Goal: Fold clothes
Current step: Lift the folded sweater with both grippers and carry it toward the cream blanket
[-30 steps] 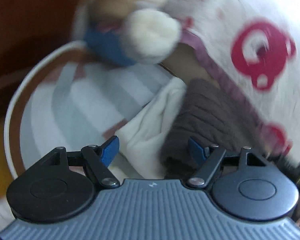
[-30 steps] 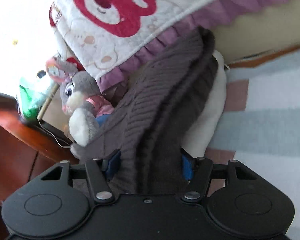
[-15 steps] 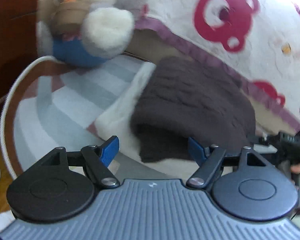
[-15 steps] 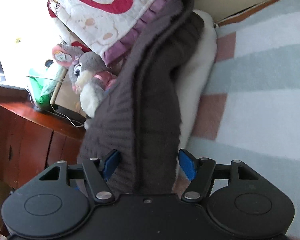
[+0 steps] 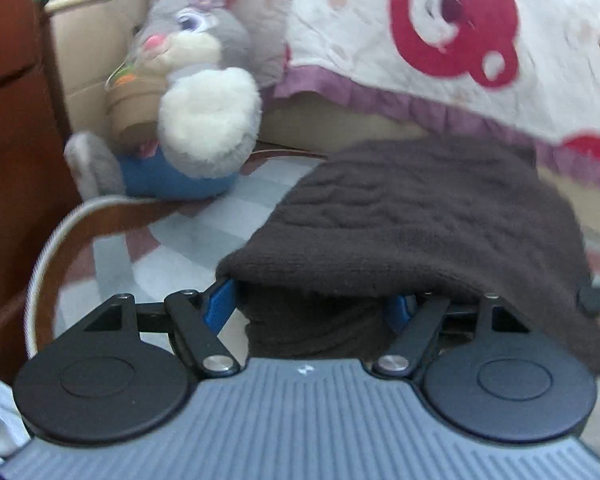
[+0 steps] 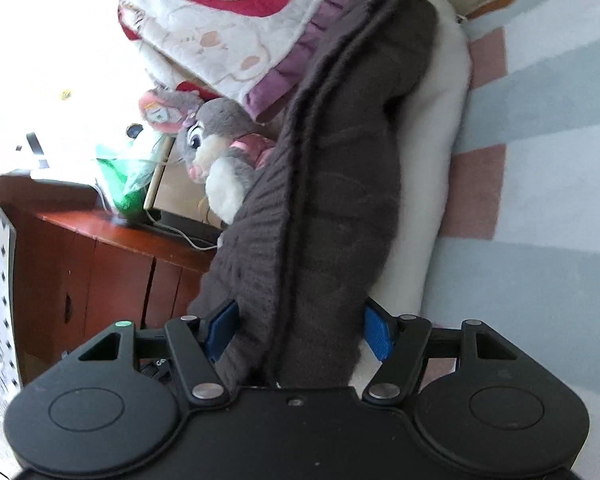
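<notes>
both grippers, left gripper (image 5: 316, 304) and right gripper (image 6: 298, 330), stand apart around the brown knit sweater (image 6: 332, 200) bundle ahead, likely to carry it folded

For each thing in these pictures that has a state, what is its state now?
brown knitted garment: folded, lying on the white garment
white garment: lying on the striped blanket
left tool: open, garment edge draped over it
right tool: open around the brown garment's end
plush rabbit: sitting upright
striped blanket: spread flat
</notes>
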### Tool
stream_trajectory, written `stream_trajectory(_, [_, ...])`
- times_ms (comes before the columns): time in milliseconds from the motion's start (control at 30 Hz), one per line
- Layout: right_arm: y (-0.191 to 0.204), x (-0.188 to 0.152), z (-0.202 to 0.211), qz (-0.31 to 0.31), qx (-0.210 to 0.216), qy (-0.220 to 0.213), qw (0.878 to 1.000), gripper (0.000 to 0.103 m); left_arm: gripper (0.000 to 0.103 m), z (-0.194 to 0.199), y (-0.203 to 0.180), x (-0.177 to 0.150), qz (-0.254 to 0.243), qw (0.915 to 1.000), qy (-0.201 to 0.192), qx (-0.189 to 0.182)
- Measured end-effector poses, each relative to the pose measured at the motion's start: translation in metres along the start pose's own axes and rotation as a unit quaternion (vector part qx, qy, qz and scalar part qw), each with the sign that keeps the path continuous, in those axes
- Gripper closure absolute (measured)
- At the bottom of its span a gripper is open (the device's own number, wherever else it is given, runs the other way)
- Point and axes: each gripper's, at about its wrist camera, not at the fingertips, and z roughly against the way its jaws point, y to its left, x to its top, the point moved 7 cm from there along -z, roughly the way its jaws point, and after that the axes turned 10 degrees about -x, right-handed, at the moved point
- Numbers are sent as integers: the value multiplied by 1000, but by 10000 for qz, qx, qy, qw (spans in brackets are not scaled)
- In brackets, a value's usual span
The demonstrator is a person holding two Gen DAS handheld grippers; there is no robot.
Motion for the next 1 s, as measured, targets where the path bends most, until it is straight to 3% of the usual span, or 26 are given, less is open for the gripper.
stream_trajectory(200, [-14, 0, 1, -23, -274, 72, 9996, 32, 29, 11, 18, -26, 798, 9964, -104, -263])
stream_trajectory(267, [-16, -4, -1, 65, -387, 69, 9992, 32, 26, 20, 17, -42, 1002, 9929, -259, -589])
stream_trajectory(367, [-17, -11, -8, -103, -168, -22, 9998, 32, 26, 22, 13, -63, 893, 9931, -115, -755])
stream_trajectory(433, [-17, -13, -10, -299, 35, -280, 9992, 32, 26, 23, 16, -61, 1135, 9889, -164, -942])
stream_trajectory(500, [-14, -12, -13, -578, 215, -303, 9976, 32, 26, 24, 22, -54, 1664, 9779, -250, -1241])
stream_trajectory(567, [-8, -8, -16, -958, 495, -217, 9939, 32, 27, 15, 32, -50, 2489, 9577, -111, -1443])
stream_trajectory(633, [-3, -5, -18, -1335, 773, -132, 9879, 41, 27, 9, 41, -44, 3063, 9394, -297, -1510])
stream_trajectory(700, [2, -1, -20, -1709, 1050, -46, 9797, 59, 27, 1, 50, -41, 3528, 9218, -477, -1534])
stream_trajectory(767, [7, 3, -22, -2080, 1324, 40, 9691, 62, 27, -7, 58, -37, 3848, 9086, -618, -1501])
stream_trajectory(900, [17, 10, -26, -2739, 1799, 219, 9445, 65, 27, -10, 67, -15, 4057, 8948, -1156, -1460])
stream_trajectory(1000, [15, -1, -41, -1973, 924, 494, 9747, 64, 27, -4, 65, 4, 3880, 8998, -1403, -1422])
